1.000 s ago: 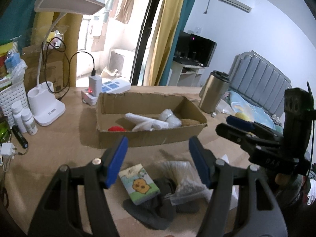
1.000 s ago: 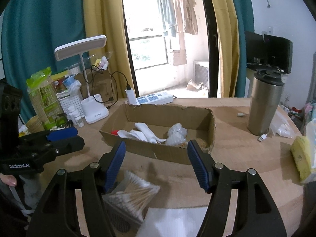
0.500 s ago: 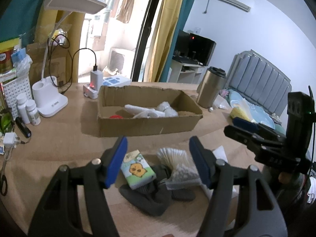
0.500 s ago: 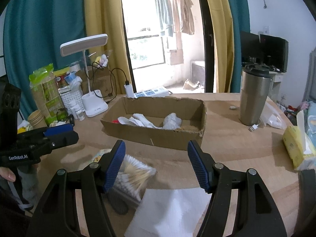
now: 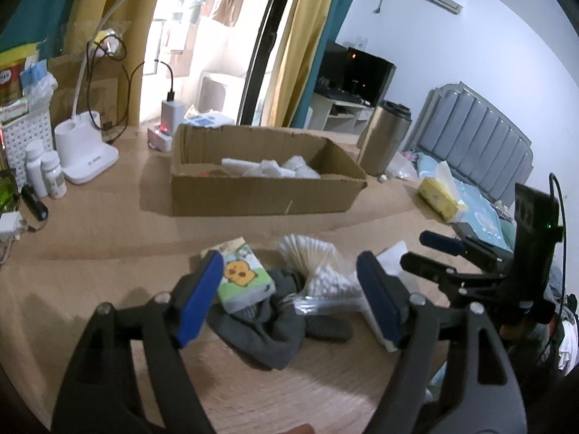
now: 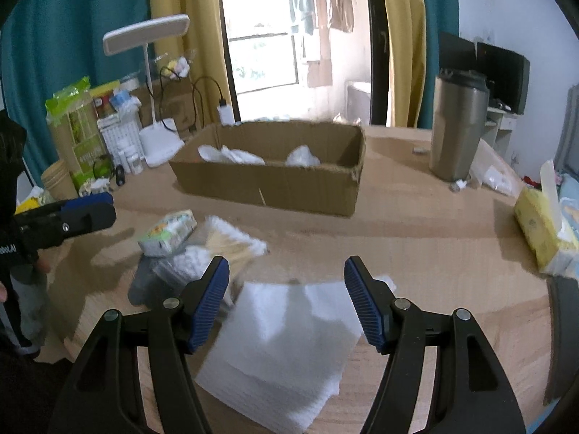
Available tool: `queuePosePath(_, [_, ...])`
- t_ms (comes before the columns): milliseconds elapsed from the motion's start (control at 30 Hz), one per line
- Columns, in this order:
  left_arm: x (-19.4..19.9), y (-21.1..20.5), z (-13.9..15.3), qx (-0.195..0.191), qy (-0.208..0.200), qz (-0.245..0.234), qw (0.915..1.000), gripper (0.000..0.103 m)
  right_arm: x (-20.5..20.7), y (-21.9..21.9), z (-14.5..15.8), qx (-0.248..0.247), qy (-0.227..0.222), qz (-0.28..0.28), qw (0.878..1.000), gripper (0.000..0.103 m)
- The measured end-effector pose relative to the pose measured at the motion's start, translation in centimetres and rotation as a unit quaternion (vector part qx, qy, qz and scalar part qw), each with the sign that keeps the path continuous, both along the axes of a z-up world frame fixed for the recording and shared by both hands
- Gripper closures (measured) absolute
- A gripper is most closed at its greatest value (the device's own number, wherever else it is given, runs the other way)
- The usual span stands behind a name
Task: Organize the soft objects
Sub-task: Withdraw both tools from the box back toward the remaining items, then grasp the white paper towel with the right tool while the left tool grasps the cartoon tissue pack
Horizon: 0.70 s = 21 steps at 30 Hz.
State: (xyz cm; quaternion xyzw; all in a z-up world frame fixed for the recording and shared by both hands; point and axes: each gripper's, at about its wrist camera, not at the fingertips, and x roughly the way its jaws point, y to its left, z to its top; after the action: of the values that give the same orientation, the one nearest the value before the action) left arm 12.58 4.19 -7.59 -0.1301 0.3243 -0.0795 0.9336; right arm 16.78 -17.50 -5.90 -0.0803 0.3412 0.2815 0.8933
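A cardboard box (image 5: 267,195) (image 6: 275,184) holding white soft items (image 5: 267,168) stands mid-table. In front of it lies a pile: a tissue pack with a cartoon print (image 5: 244,276) (image 6: 168,233), a grey sock (image 5: 267,329), a bag of cotton swabs (image 5: 325,275) (image 6: 202,256). A folded white cloth (image 6: 286,343) lies nearest. My left gripper (image 5: 289,300) is open above the pile and empty. My right gripper (image 6: 286,303) is open over the white cloth and empty. It also shows at the right of the left wrist view (image 5: 434,253).
A steel tumbler (image 6: 457,126) stands right of the box. A yellow tissue pack (image 6: 542,231) lies at the right table edge. A desk lamp (image 5: 87,159), bottles (image 5: 43,173), a power strip and snack packets (image 6: 76,133) crowd the left side.
Both grippers have drawn back from the box toward the near table edge. The pile and the white cloth now sit further in front of the fingers. Both stay open.
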Motion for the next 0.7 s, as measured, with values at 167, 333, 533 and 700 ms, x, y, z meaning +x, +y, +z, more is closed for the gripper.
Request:
queuePosePath(167, [0.2, 0.1, -0.8, -0.005, 0.014, 0.003, 0.9999, 0.024, 0.2, 0.1, -1.6, -0.027, 0.020, 0.012, 0.999, 0.023])
queuePosePath(333, [0.3, 0.5, -1.7, -0.008, 0.027, 0.009, 0.9996, 0.023, 0.4, 0.2, -3.3, -0.052, 0.036, 0.019, 0.998, 0.021])
queuePosePath(533, [0.5, 0.8, -2.3, -0.006, 0.036, 0.016, 0.9992, 0.022, 0.8, 0.6, -4.6, -0.062, 0.054, 0.022, 0.996, 0.021])
queuePosePath(700, [0.8, 1.2, -3.0, -0.008, 0.048, 0.026, 0.9985, 0.022, 1.1, 1.0, -5.4, -0.076, 0.066, 0.023, 0.995, 0.021])
